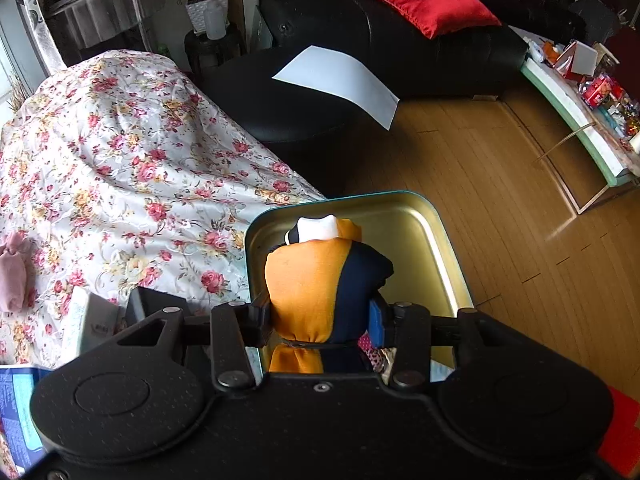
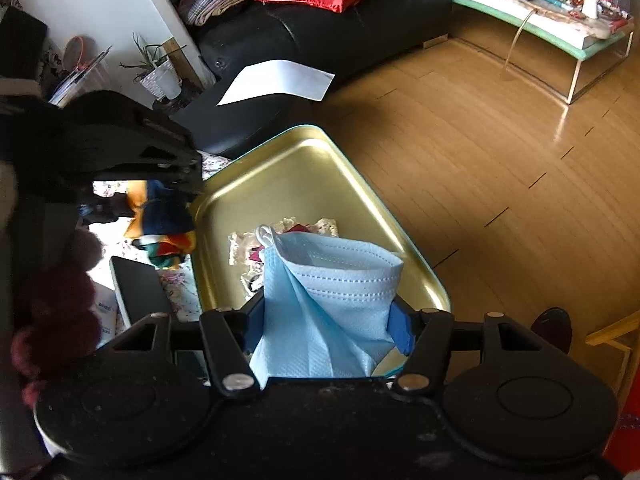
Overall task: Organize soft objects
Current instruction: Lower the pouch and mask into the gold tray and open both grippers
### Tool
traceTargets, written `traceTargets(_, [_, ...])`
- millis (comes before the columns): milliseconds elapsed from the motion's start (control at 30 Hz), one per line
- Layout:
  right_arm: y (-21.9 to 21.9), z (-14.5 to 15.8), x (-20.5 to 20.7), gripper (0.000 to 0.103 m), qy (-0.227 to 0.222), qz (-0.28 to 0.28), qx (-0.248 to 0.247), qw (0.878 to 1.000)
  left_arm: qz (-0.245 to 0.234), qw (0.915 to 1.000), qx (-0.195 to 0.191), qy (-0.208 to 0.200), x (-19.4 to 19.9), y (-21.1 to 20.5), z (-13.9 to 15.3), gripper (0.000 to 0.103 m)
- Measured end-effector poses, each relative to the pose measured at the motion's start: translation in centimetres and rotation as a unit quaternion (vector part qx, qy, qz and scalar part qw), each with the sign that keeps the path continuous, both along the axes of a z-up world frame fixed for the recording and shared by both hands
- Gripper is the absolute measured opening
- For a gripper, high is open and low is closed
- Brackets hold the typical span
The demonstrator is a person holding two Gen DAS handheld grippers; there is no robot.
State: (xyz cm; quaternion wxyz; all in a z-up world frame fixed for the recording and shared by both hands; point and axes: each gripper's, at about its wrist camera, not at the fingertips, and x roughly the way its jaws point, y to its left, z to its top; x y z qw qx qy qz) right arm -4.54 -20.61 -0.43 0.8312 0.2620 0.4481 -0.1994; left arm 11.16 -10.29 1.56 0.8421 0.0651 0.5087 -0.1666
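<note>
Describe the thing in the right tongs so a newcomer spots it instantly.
Find the gold metal tray at the edge of the floral cloth. Over its near end the right tongs pinch a pale blue pleated face mask, unlike the orange-and-navy fabric bundle in the left tongs.

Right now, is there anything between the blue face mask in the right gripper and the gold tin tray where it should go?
Nothing visible blocks it. The face mask, clamped in the right gripper, hangs directly over the tin tray. Only a small lace-edged cloth already lies on the tray floor beneath it; the left gripper holds its orange and navy cloth off to the tray's left edge.
</note>
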Motion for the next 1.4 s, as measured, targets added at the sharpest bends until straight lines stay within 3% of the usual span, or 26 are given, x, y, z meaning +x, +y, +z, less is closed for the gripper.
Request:
traceTargets(67, [-0.1, 0.1, 0.1, 0.063, -0.005, 0.003, 0.008, 1.0, -0.001, 1.0, 0.003, 0.0, 0.3, -0.3, -0.3, 0.045])
traceTargets(167, [0.2, 0.3, 0.1, 0.085, -0.012, 0.007, 0.009, 1.0, 0.001, 1.0, -0.003, -0.005, 0.9, -0.5, -0.6, 0.053])
traceTargets(233, [0.5, 0.4, 0.2, 0.086, -0.013, 0.007, -0.003, 1.0, 0.005, 0.9999, -0.004, -0.011, 1.0, -0.4, -0.6, 0.063])
traceTargets(300, [0.6, 0.4, 0.2, 0.086, -0.01, 0.007, -0.009, 1.0, 0.005, 0.9997, -0.006, -0.021, 1.1, -0.5, -0.6, 0.066])
traceTargets(767, [-0.3, -0.4, 0.6, 0.086, 0.01, -0.005, 0.001, 1.0, 0.008, 0.9997, 0.01, -0.021, 1.1, 0.2, -0.7, 0.066])
traceTargets(1400, [-0.9, -0.9, -0.3, 0.086, 0.025, -0.02, 0.0, 0.999, 0.01, 0.9991, 0.019, -0.038, -3.2, 5.2, 2.5, 0.068])
